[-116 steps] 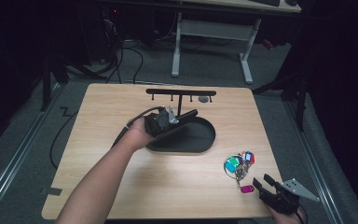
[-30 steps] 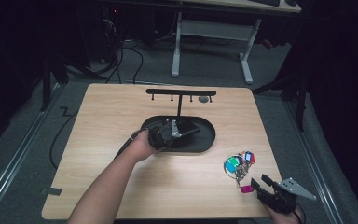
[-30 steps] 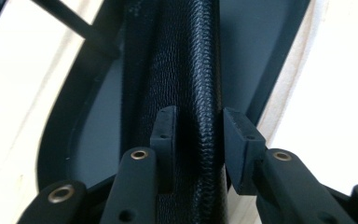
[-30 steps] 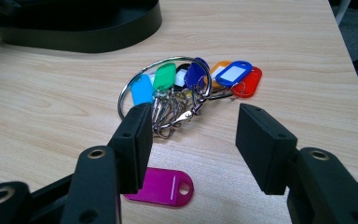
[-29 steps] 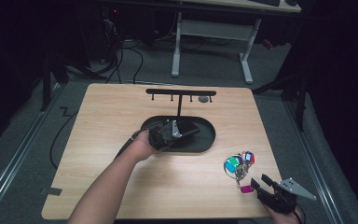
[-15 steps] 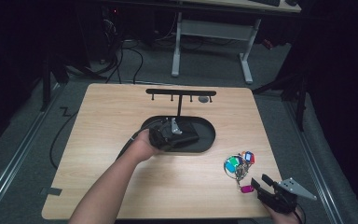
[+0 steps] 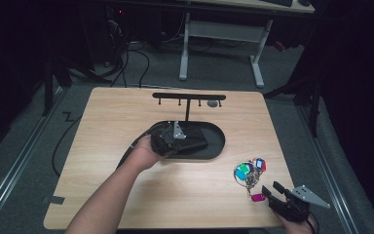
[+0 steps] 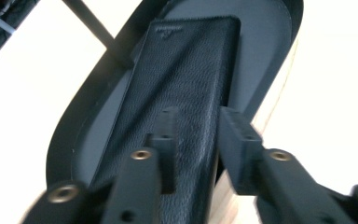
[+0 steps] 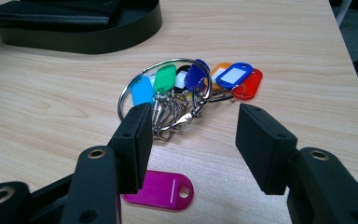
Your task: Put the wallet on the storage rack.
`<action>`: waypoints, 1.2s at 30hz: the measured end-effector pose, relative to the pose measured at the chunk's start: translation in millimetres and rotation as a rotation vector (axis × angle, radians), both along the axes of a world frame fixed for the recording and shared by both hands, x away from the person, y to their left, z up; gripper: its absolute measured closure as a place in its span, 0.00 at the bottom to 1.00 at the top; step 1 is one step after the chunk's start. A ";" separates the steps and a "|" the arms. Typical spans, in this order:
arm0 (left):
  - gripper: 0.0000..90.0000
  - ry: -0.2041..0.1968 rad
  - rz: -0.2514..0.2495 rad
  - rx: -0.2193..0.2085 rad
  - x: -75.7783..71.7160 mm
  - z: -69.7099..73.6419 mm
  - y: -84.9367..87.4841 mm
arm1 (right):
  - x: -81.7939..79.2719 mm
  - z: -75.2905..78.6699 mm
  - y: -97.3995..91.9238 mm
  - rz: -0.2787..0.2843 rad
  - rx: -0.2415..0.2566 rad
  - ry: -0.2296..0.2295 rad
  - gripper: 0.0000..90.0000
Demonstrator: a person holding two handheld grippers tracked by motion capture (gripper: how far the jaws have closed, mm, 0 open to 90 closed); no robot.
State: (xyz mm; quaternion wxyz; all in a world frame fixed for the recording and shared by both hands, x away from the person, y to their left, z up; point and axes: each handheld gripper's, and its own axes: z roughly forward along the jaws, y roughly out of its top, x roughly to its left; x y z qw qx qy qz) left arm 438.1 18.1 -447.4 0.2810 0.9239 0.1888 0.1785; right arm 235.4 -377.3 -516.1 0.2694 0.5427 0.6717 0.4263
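A black wallet [image 8: 186, 84] lies flat in the oval black tray [image 7: 219, 141] at mid-table, its long axis along the tray's length; the left gripper [image 8: 196, 140] stands over its near end with jaws apart, one above the leather, the other past its edge. A black rack [image 7: 189, 97] stands just behind the tray. Near the table's right front, the right gripper [image 9: 191, 140], jaws wide apart, faces a key ring [image 9: 168, 95] of coloured tags, a pink tag [image 9: 161, 189] beneath it.

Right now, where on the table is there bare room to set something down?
The left half of the table is bare wood, from the black tray out to the left edge. The near middle, between the forearm and the key ring, is free too. The right front corner is crowded: key ring, pink tag, right gripper.
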 end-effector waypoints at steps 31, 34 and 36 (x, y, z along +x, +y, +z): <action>0.84 -0.001 0.136 -0.002 0.2 -37.7 52.8 | 1.6 -2.0 3.0 0.004 -0.025 0.011 0.52; 0.83 0.003 0.120 -0.035 -6.9 -34.1 56.2 | 2.5 -2.8 2.8 0.006 -0.026 0.014 0.52; 0.81 0.004 0.111 -0.065 -12.9 -30.1 59.1 | 2.4 -2.9 3.7 0.004 -0.025 0.019 0.52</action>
